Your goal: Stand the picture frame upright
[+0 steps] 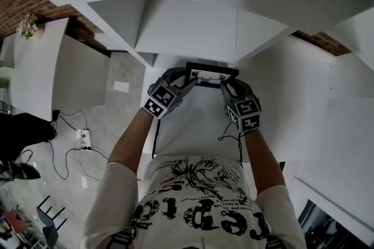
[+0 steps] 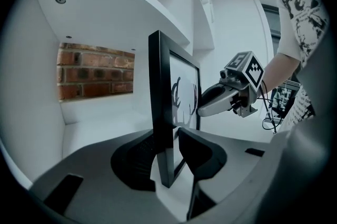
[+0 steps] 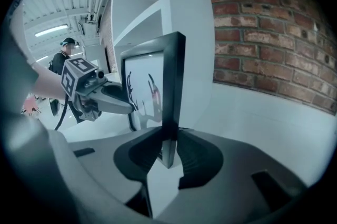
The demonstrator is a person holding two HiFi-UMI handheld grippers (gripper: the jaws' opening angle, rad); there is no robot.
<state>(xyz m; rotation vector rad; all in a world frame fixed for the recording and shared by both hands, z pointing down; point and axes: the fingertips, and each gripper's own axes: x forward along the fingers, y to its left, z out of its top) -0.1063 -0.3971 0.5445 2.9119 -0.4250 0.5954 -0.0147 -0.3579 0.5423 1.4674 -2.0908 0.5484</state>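
Clamping the picture frame (image 1: 211, 73) upright by opposite side edges with left tool (image 1: 187, 82) and right tool (image 1: 224, 85), inside a white shelf (image 1: 187, 31), well clear of side walls and brick back (image 3: 274, 33).

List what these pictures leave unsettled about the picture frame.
- Picture frame bottom edge, on the shelf or above it: each gripper's own jaws cover it in both gripper views; the frame itself hides it in the head view.
- Its back and any stand: no view faces it.
- The drawing: too small in the head view, nearly edge-on in the gripper views, partly behind the right gripper.
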